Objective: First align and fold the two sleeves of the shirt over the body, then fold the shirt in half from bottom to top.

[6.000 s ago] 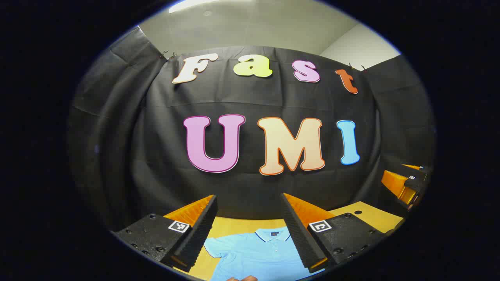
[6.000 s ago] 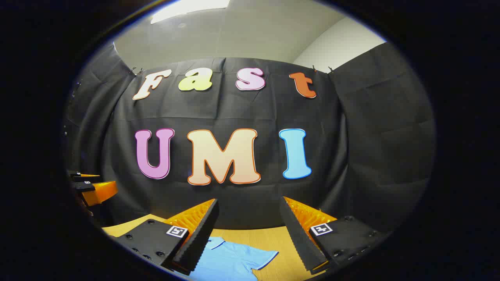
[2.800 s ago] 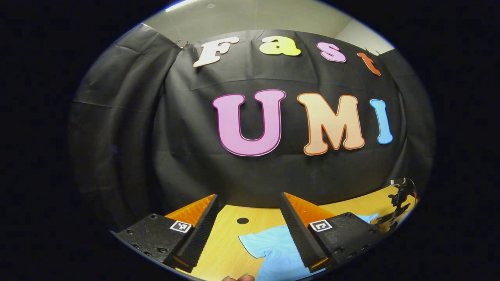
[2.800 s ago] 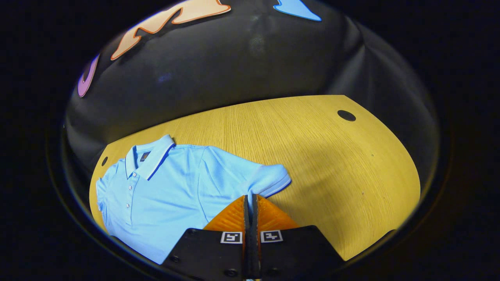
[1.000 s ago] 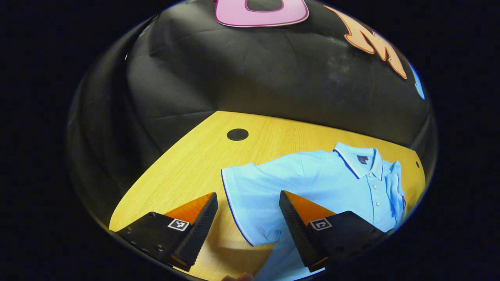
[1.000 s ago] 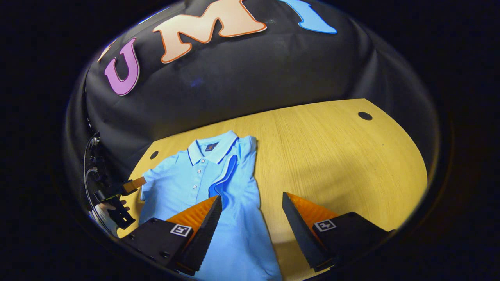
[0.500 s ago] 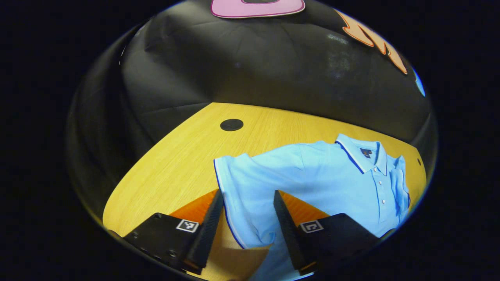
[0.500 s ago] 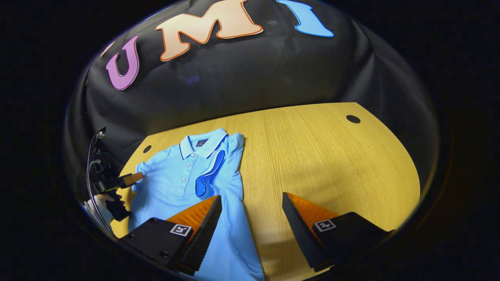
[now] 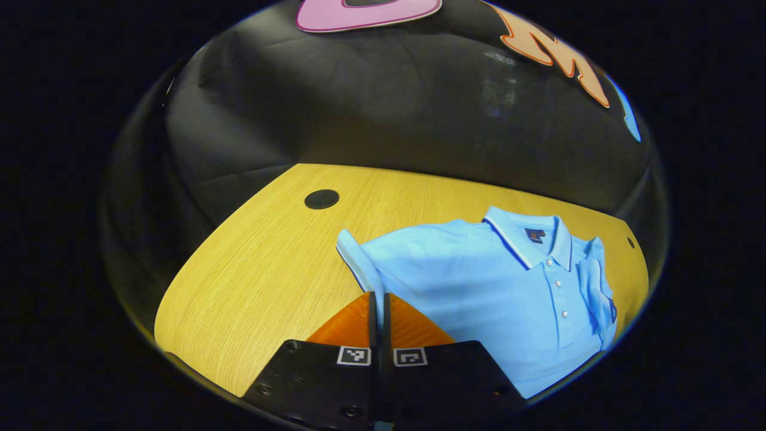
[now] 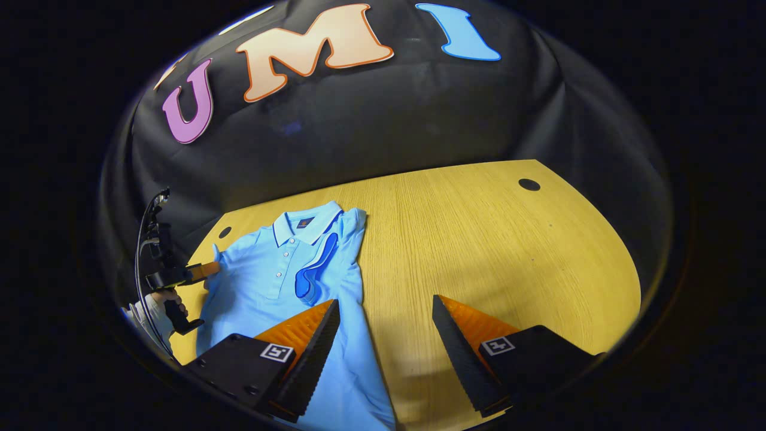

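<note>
Now clamped on the left sleeve [image 9: 359,263], the left tool [image 9: 377,311] is being readied; sleeve should be carried flat over the shirt [image 9: 491,287], right tool [image 10: 383,335] gaping idle.

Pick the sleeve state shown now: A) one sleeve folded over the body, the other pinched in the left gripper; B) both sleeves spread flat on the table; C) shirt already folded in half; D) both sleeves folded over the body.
A: one sleeve lies over the shirt; the left gripper is shut on the other sleeve.

Yellow wood-grain worktop [image 10: 479,239] with a light blue polo shirt [image 10: 269,281] lying flat near its left edge.
</note>
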Demonstrator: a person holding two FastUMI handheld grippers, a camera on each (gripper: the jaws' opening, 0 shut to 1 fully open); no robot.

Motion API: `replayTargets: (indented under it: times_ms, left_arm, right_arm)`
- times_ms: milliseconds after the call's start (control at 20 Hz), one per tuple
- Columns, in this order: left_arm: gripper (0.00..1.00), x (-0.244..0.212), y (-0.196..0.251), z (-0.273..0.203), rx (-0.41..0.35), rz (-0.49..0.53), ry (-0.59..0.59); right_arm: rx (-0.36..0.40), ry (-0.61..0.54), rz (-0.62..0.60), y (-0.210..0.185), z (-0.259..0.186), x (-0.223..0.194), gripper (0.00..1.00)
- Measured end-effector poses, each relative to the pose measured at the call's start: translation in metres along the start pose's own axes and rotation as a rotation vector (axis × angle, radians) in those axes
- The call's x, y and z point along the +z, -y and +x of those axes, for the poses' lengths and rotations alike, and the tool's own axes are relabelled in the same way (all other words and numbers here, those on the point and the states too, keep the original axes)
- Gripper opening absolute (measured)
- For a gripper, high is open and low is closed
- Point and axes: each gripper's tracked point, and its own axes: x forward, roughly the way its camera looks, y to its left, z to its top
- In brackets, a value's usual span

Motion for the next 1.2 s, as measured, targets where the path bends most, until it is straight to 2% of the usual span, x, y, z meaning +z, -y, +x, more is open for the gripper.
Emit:
replayTargets:
  times_ms: [300,500,750,800,850,1000,1100,1200]
  left_arm:
    - [0.0,0.026,0.088,-0.017,-0.131,0.11,0.048]
    - [0.0,0.005,0.133,-0.009,-0.168,0.198,0.001]
    - [0.0,-0.022,0.153,0.001,-0.2,0.226,-0.062]
    - [0.02,-0.026,0.158,0.0,-0.237,0.216,-0.071]
    - [0.06,-0.029,0.165,-0.003,-0.285,0.212,-0.086]
    - [1.0,-0.028,0.153,-0.014,-0.297,0.221,-0.082]
    - [0.95,-0.025,0.142,-0.028,-0.302,0.186,-0.047]
    - [0.95,-0.021,0.125,-0.048,-0.283,0.145,-0.013]
  right_arm:
    - [-0.015,0.011,0.038,0.021,-0.013,-0.003,0.98]
    - [-0.022,0.007,0.056,0.028,-0.018,-0.009,0.98]
    - [-0.032,0.01,0.069,0.026,-0.018,-0.009,0.98]
    - [-0.035,0.011,0.074,0.024,-0.018,-0.01,0.98]
    - [-0.038,0.014,0.078,0.022,-0.017,-0.009,0.98]
    - [-0.06,0.022,0.092,0.015,-0.014,-0.009,0.98]
    - [-0.076,0.047,0.095,0.008,-0.016,-0.008,0.98]
    - [-0.069,0.074,0.066,0.001,-0.026,-0.005,0.98]
